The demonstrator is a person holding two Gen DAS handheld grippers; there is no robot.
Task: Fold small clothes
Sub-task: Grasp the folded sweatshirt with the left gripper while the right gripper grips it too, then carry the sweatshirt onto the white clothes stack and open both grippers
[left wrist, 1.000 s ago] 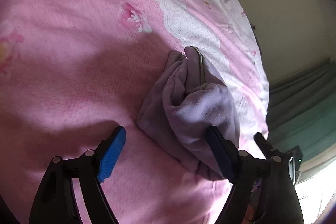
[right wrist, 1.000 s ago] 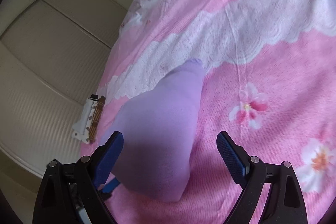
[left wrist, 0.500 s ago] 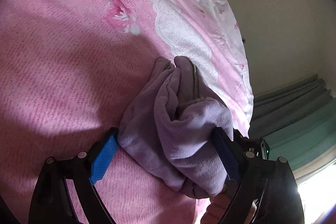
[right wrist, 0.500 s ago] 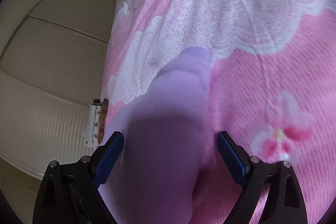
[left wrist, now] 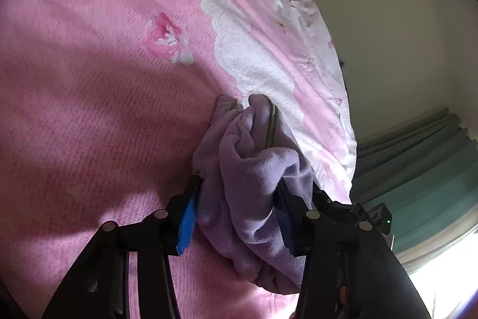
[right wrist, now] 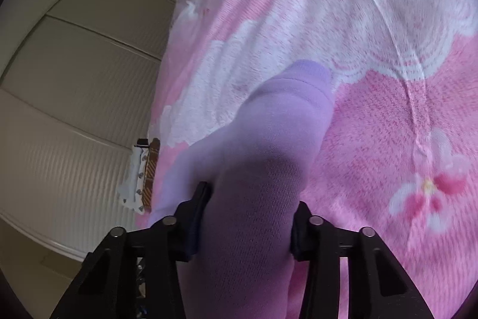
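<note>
A small lilac garment (left wrist: 254,169) lies bunched on a pink flowered bedspread (left wrist: 89,109). In the left wrist view my left gripper (left wrist: 236,217) is shut on its near end, blue pads pressed into the cloth on both sides. In the right wrist view the same lilac garment (right wrist: 263,157) runs away from me as a long smooth fold. My right gripper (right wrist: 248,220) is shut on its near part, with the cloth filling the gap between the fingers.
The bedspread has a white lace-pattern band (right wrist: 358,35) beyond the garment. A panelled cream wardrobe (right wrist: 74,109) stands left of the bed, with a small white and brown item (right wrist: 143,175) at the bed's edge. Green curtains (left wrist: 418,169) hang at the right.
Both grippers moved forward onto the lilac garment and closed on it; a second ago both were open and short of it.
</note>
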